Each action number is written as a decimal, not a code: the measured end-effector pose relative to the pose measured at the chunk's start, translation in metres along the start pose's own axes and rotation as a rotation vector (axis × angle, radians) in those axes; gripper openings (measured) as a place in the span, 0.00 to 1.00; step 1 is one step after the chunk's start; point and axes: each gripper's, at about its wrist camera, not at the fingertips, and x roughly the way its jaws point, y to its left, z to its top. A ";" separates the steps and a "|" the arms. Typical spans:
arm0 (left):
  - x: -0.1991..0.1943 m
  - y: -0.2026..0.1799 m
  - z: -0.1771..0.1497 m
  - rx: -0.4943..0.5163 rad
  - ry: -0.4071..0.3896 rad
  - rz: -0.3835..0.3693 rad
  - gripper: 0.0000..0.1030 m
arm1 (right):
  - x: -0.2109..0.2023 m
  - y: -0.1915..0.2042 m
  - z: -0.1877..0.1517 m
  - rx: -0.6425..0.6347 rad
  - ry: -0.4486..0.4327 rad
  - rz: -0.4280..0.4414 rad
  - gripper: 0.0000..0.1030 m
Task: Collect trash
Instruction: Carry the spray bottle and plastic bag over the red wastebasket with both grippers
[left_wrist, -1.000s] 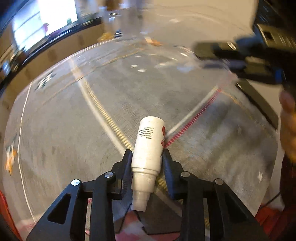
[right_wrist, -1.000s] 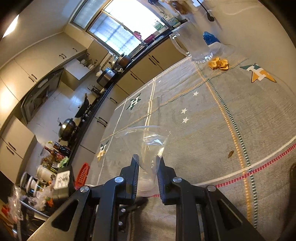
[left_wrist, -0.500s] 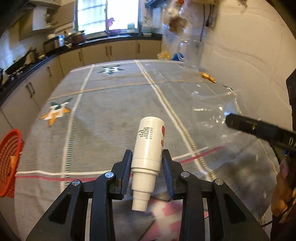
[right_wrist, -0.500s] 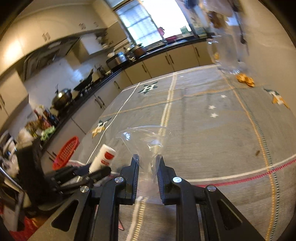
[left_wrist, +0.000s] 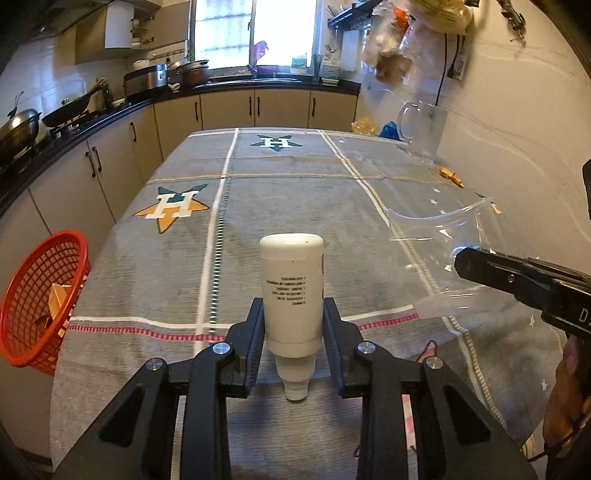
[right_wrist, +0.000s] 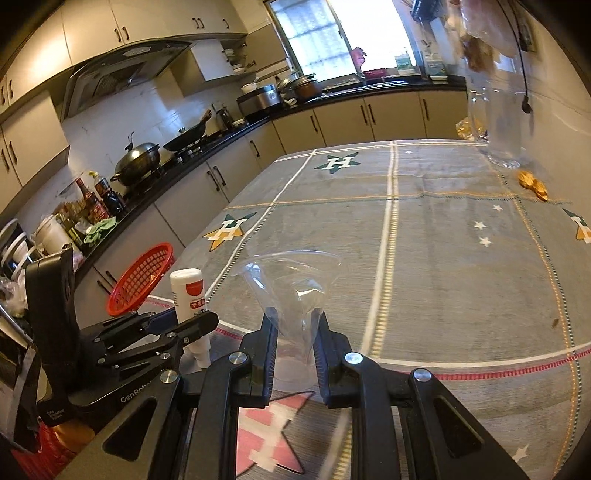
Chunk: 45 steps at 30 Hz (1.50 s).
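The left tool (left_wrist: 293, 328) pinches a white bottle (left_wrist: 291, 291), its print too small to read. The right tool (right_wrist: 293, 332) squeezes a clear cup (right_wrist: 291, 284); left of it, "GenRobo" is readable.

Two hand-held grippers, both closed on something

The left gripper (left_wrist: 293, 332) points forward and downward, and its jaws press on both sides of a white bottle (left_wrist: 291, 291). The right gripper (right_wrist: 294, 332) is beside it, its jaws almost together and pinching a clear plastic cup (right_wrist: 291, 284). A hand (left_wrist: 570, 402) holds its handle.
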 end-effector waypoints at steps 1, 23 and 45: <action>-0.001 0.002 0.000 -0.005 -0.004 0.006 0.28 | 0.001 0.003 0.000 -0.005 0.002 0.001 0.20; -0.026 0.034 -0.001 -0.064 -0.067 0.024 0.28 | 0.014 0.043 0.013 -0.065 0.020 0.026 0.20; -0.095 0.213 -0.010 -0.331 -0.185 0.282 0.28 | 0.112 0.188 0.070 -0.216 0.146 0.261 0.20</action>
